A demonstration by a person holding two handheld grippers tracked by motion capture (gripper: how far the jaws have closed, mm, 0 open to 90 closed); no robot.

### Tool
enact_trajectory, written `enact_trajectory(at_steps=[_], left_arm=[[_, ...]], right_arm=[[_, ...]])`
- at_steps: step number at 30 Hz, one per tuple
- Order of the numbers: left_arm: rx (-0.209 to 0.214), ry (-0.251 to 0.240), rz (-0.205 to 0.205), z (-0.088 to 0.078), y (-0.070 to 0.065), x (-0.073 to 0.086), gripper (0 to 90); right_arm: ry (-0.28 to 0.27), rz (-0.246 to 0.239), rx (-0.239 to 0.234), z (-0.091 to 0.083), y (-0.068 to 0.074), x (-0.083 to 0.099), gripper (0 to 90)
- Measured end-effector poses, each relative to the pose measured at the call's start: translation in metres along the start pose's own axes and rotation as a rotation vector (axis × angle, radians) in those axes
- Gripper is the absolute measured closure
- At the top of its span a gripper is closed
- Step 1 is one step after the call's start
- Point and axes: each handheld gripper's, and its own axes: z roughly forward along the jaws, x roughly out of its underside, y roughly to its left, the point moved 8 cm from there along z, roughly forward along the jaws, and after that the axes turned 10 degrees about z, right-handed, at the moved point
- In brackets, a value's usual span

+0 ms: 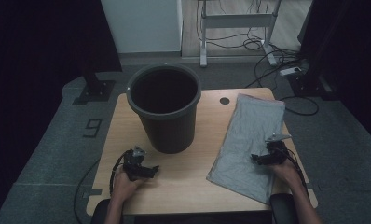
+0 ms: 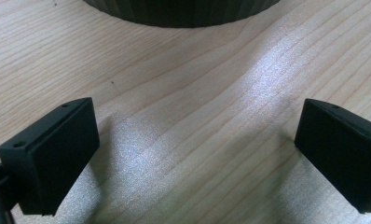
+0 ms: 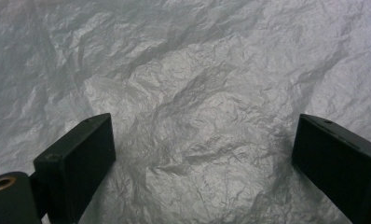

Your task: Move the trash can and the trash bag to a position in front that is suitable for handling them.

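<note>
In the high view, a wooden table (image 1: 193,186) carries a dark round bin (image 1: 164,106) standing upright toward the far edge, left of the middle. A flat, crumpled grey plastic bag (image 1: 251,140) lies along the right side, reaching from near the far right corner down toward the near edge. The left gripper (image 1: 151,170) rests low over the wood near the near-left part of the table, just in front of the bin, held by the person's left hand (image 1: 123,183). The right gripper (image 1: 257,158) sits over the near half of the bag, close to the right edge, held by the right hand (image 1: 286,170).

In the left gripper view, the two black jaws stand wide apart over bare wood grain, nothing between them; the ribbed base of the bin (image 2: 183,11) shows at the top.

In the right gripper view, the jaws are spread wide just above the wrinkled bag (image 3: 197,102), which lies flat beneath and between them; the pads do not pinch it.
</note>
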Motion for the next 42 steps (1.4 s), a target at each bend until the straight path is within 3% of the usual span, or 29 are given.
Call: enact_trajectory(at_steps=[13, 19, 21, 23, 28, 29, 30, 31, 33, 34, 36, 38, 39, 40, 42], left_arm=[[0.004, 0.001, 0.006, 0.000, 0.000, 0.000, 0.0], [0.011, 0.009, 0.008, -0.001, 0.000, 0.000, 0.0], [0.033, 0.021, 0.015, -0.003, 0.001, 0.001, 0.0], [0.056, 0.027, -0.009, -0.006, 0.004, 0.001, 0.0], [0.038, 0.009, -0.043, -0.014, 0.020, 0.000, 0.0], [0.022, -0.009, -0.058, -0.018, 0.033, -0.003, 0.0], [0.022, -0.009, -0.058, -0.018, 0.033, -0.003, 0.0], [0.020, -0.044, -0.087, -0.022, 0.047, -0.008, 0.0], [0.007, -0.073, -0.109, -0.026, 0.060, -0.015, 0.0], [0.007, -0.073, -0.109, -0.026, 0.060, -0.015, 0.0], [-0.028, -0.104, -0.122, -0.032, 0.079, -0.032, 0.0], [-0.039, -0.106, -0.119, -0.033, 0.083, -0.036, 0.0], [-0.065, -0.112, -0.108, -0.036, 0.094, -0.049, 0.0], [-0.065, -0.112, -0.108, -0.036, 0.094, -0.049, 0.0], [-0.093, -0.128, -0.104, -0.038, 0.106, -0.065, 0.0]], right_arm=[[-0.008, 0.014, 0.010, -0.035, -0.003, 0.037, 5.8], [-0.003, 0.018, 0.016, -0.039, -0.001, 0.040, 6.0], [-0.003, 0.022, 0.009, -0.039, 0.002, 0.040, 5.6], [-0.015, 0.021, 0.011, -0.040, 0.006, 0.035, 3.8], [-0.087, 0.030, -0.039, -0.051, 0.020, 0.010, 0.0], [-0.094, 0.035, -0.046, -0.051, 0.023, 0.003, 0.0], [-0.098, 0.037, -0.051, -0.051, 0.024, 0.000, 0.0], [-0.099, 0.037, -0.056, -0.050, 0.025, -0.004, 0.0], [-0.103, 0.043, -0.068, -0.048, 0.028, -0.012, 0.0], [-0.103, 0.043, -0.068, -0.048, 0.028, -0.012, 0.0], [-0.112, 0.054, -0.083, -0.043, 0.032, -0.022, 0.0], [-0.103, 0.056, -0.077, -0.038, 0.034, -0.028, 0.0], [-0.098, 0.055, -0.073, -0.036, 0.036, -0.030, 0.0], [-0.100, 0.048, -0.077, -0.034, 0.038, -0.034, 0.0], [-0.097, 0.043, -0.074, -0.032, 0.040, -0.038, 0.0]])
